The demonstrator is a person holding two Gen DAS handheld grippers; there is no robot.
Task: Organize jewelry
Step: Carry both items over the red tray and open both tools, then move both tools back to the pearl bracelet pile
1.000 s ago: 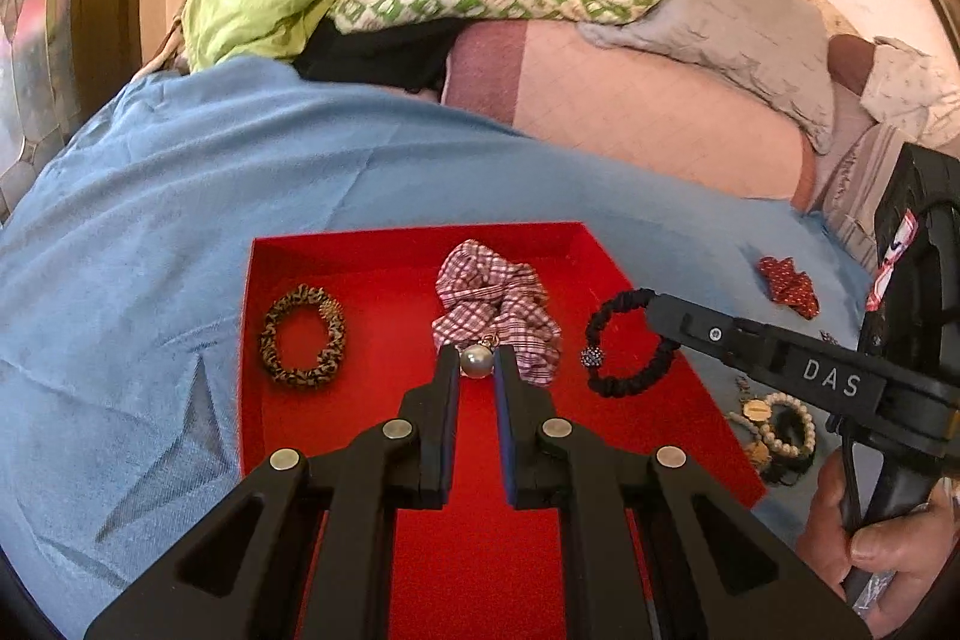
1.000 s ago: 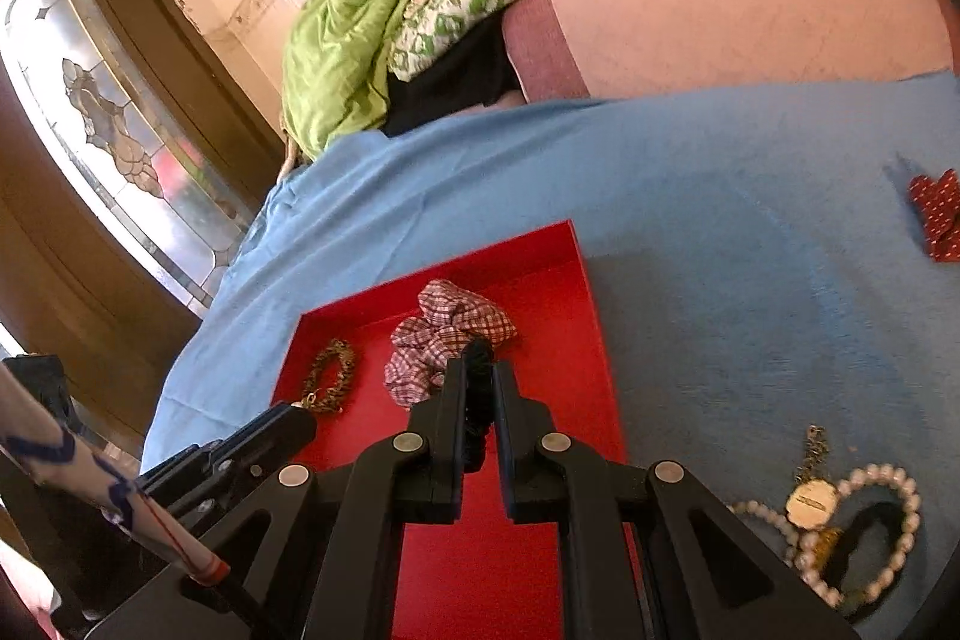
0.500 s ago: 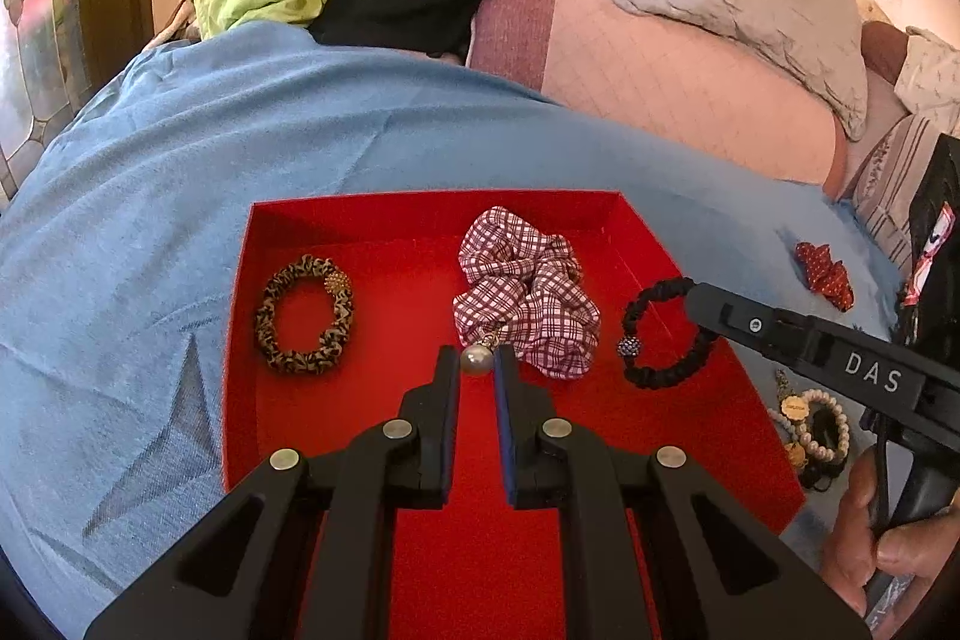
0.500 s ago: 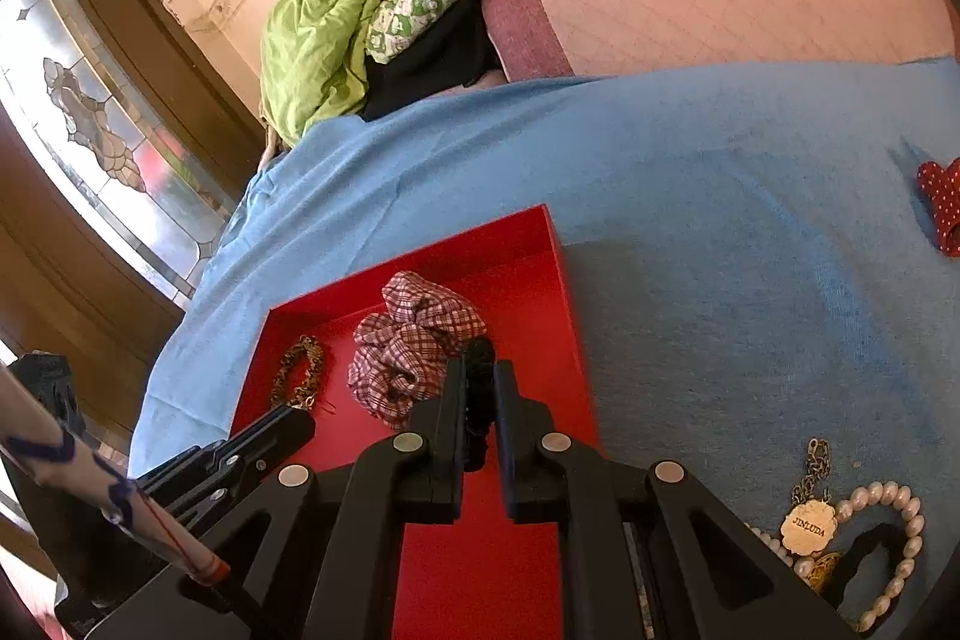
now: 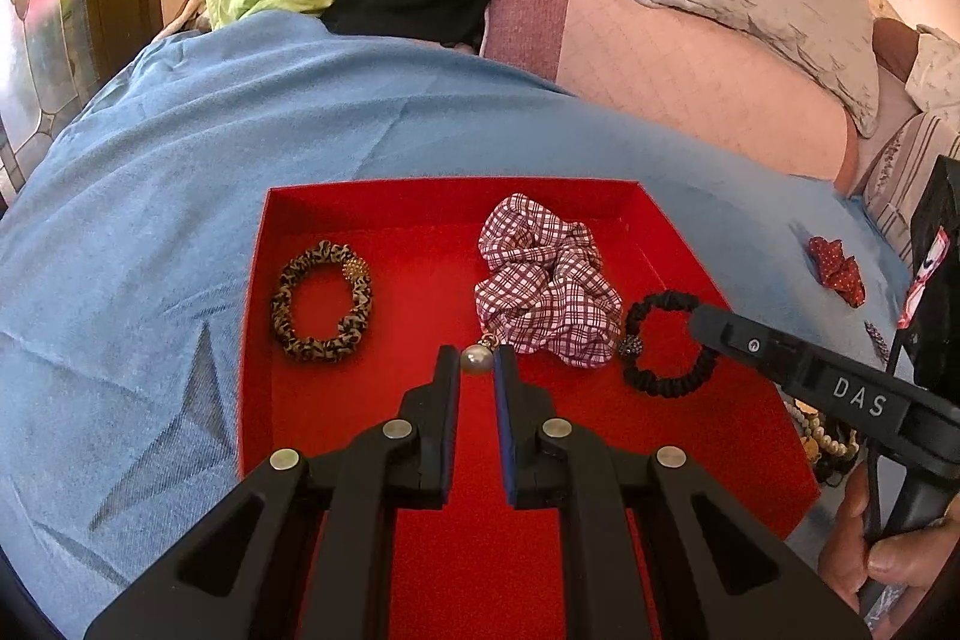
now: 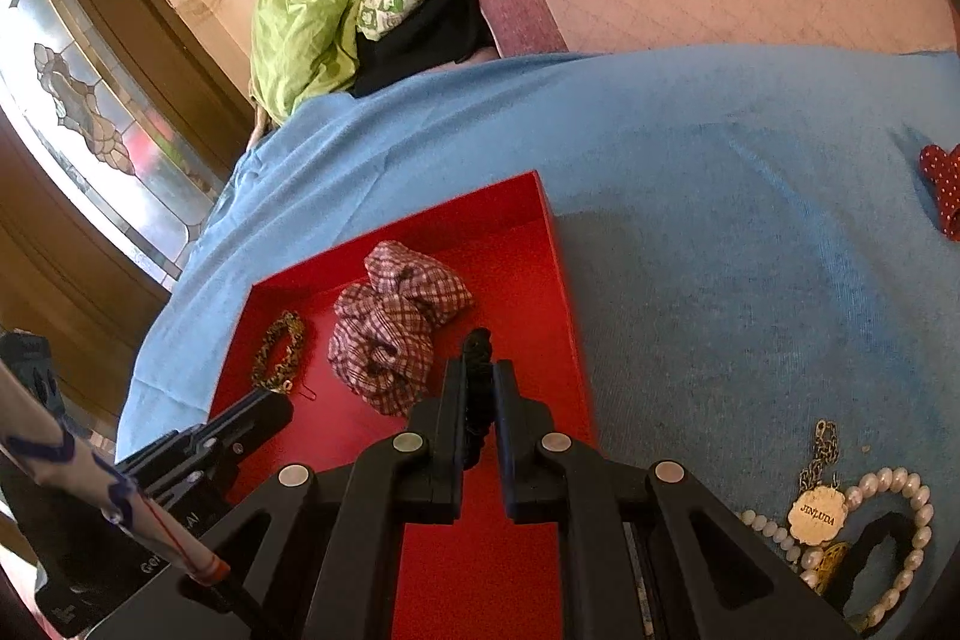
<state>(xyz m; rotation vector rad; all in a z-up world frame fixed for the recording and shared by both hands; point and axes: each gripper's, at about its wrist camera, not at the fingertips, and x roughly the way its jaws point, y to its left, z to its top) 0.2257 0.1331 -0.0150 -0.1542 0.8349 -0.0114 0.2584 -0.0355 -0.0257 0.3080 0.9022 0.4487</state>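
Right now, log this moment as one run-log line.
left gripper: shut on pearl earring | right gripper: shut on black scrunchie | both over red tray

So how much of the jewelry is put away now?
Done: the leopard hair tie and plaid scrunchie lie in the red tray. In hand: the left hand-held gripper pinches a pearl bead; the right hand-held gripper pinches a black hair tie over the tray. Left: the pearl bracelets and red bow on the blue blanket.
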